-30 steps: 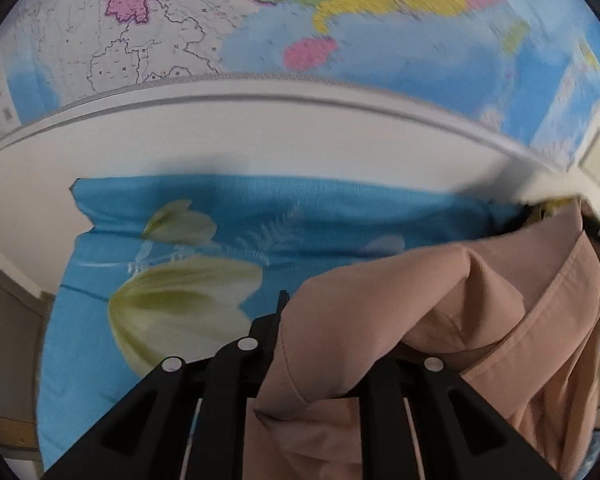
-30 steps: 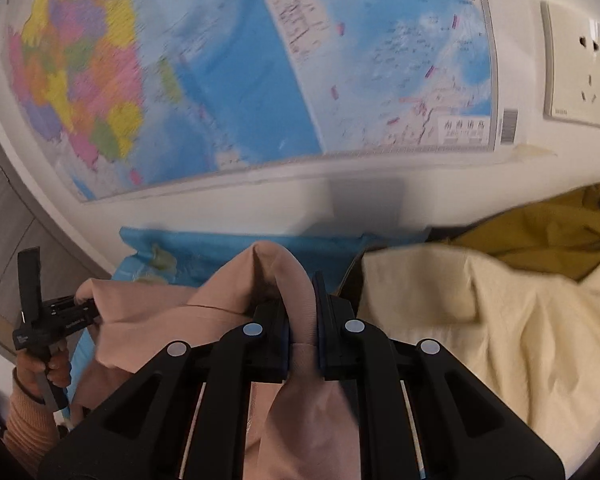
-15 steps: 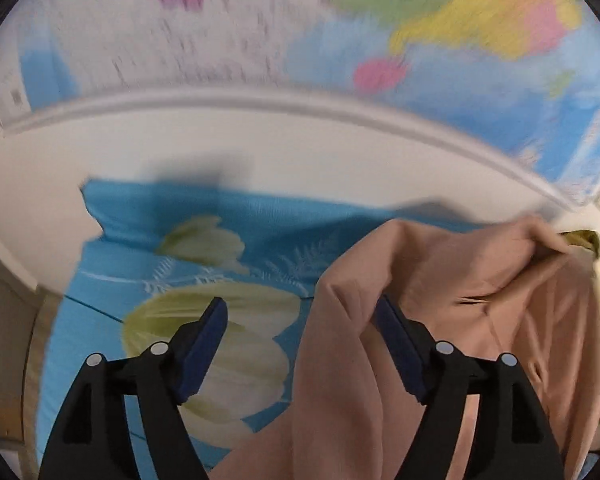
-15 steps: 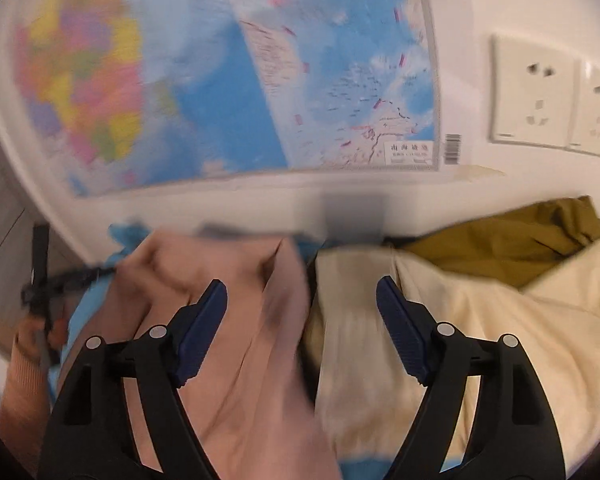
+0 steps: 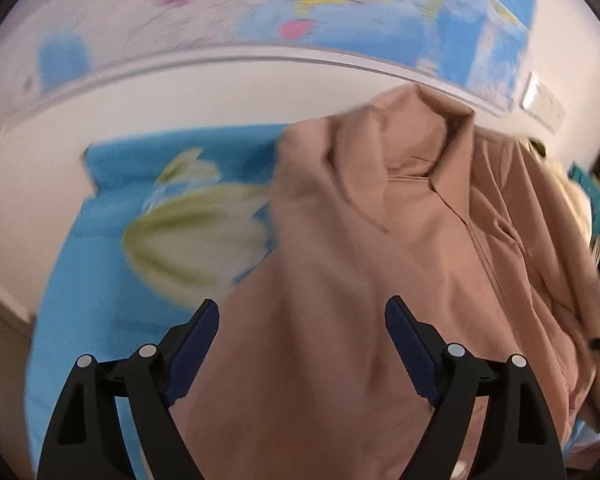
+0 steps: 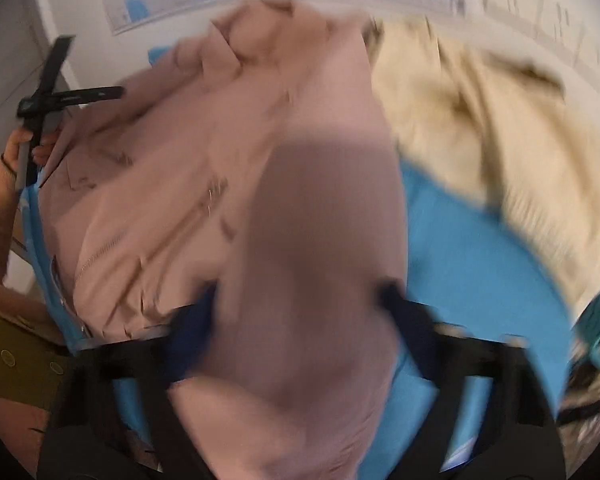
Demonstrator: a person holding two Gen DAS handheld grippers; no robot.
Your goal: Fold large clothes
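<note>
A large pink-beige zip jacket [image 5: 380, 248] lies spread on the blue flowered sheet [image 5: 112, 264], collar toward the wall. It also fills the right wrist view [image 6: 204, 184], which is blurred. My left gripper [image 5: 302, 320] is open, jaws wide apart over the jacket's near part, holding nothing. My right gripper [image 6: 300, 312] is open too, with a fold of the jacket lying between its jaws. The left gripper also shows at the far left of the right wrist view [image 6: 60, 100], held in a hand.
A cream garment [image 6: 480, 136] with an olive one behind it lies to the right of the jacket. A world map [image 5: 300, 4] hangs on the white wall behind the bed. The sheet's left edge [image 5: 40, 320] borders a wooden frame.
Both grippers, shut on the jacket a second ago, have opened and let it go. The jacket has dropped onto the sheet. Both cameras have tilted down and pulled back.
</note>
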